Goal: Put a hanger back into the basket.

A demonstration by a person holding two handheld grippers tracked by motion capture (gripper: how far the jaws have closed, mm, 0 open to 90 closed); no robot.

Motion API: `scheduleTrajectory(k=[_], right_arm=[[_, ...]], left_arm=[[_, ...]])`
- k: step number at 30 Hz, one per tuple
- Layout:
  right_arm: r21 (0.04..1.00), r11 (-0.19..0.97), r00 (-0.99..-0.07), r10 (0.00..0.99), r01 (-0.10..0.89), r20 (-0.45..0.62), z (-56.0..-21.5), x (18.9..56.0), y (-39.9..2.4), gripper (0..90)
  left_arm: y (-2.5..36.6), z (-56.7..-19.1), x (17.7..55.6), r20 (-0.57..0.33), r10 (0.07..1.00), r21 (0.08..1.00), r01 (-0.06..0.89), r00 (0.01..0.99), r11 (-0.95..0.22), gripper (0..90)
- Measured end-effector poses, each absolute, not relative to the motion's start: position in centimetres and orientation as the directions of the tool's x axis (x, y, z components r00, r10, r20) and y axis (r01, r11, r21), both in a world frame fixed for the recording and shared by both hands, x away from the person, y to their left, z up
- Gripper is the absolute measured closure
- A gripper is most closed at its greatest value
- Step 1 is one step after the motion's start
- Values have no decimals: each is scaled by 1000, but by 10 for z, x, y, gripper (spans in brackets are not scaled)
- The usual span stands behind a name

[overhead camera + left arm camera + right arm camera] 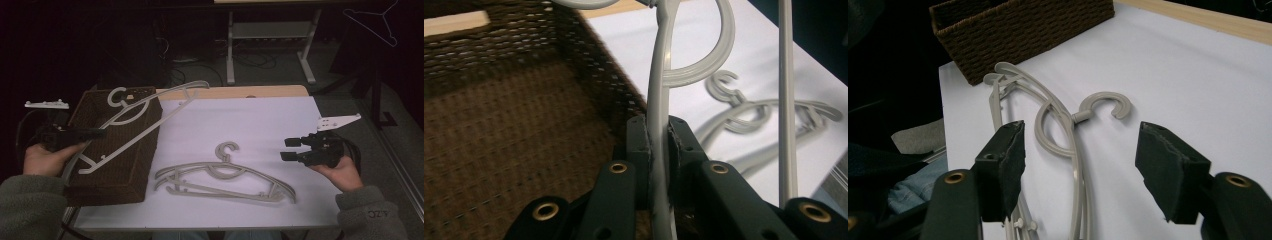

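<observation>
- The person's two sleeves, grey-green, come in at the bottom corners of the high view, nearest to the camera.
- The left gripper (92, 133) is closed tight on the curved arm of a grey plastic hanger (142, 117); in the left gripper view the pads press on this arm from both sides.
- This held hanger is tilted above the brown woven basket (87, 187), which stands at the left edge of the white table (250, 120). Its hook (117, 96) is over the far rim of the basket.
- More grey hangers (225, 180) lie flat in a pile on the table, just beside the basket.
- The right gripper (290, 149) hovers to the right of the pile, apart from it. Its jaws stand open with nothing between them.
</observation>
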State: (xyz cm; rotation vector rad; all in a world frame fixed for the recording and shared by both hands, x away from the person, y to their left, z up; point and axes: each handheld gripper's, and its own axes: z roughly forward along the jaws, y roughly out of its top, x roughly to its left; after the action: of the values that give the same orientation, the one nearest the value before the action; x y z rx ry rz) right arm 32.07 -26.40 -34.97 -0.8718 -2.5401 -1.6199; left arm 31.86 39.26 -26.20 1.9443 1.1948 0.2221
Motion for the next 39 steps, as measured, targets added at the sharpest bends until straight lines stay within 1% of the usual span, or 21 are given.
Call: scheduleTrajectory(k=[13, 19, 26, 34, 39], right_arm=[[837, 320, -856, 427, 443, 290, -350, 316, -258, 340], [836, 320, -855, 429, 445, 291, -352, 317, -257, 337], [836, 320, -856, 425, 446, 294, -353, 317, -255, 339], [830, 329, -858, 418, 450, 299, -355, 319, -250, 339], [828, 332, -859, 415, 451, 301, -355, 319, -248, 340]], left_arm=[[437, -281, 338, -269, 876, 700, 706, 401, -108, 819], [454, -291, 337, -268, 895, 688, 721, 357, -82, 819], [486, -303, 327, -276, 921, 681, 732, 276, -15, 819], [496, -313, 327, -281, 934, 670, 742, 220, 27, 819], [499, -319, 329, -287, 935, 673, 739, 209, 42, 819]])
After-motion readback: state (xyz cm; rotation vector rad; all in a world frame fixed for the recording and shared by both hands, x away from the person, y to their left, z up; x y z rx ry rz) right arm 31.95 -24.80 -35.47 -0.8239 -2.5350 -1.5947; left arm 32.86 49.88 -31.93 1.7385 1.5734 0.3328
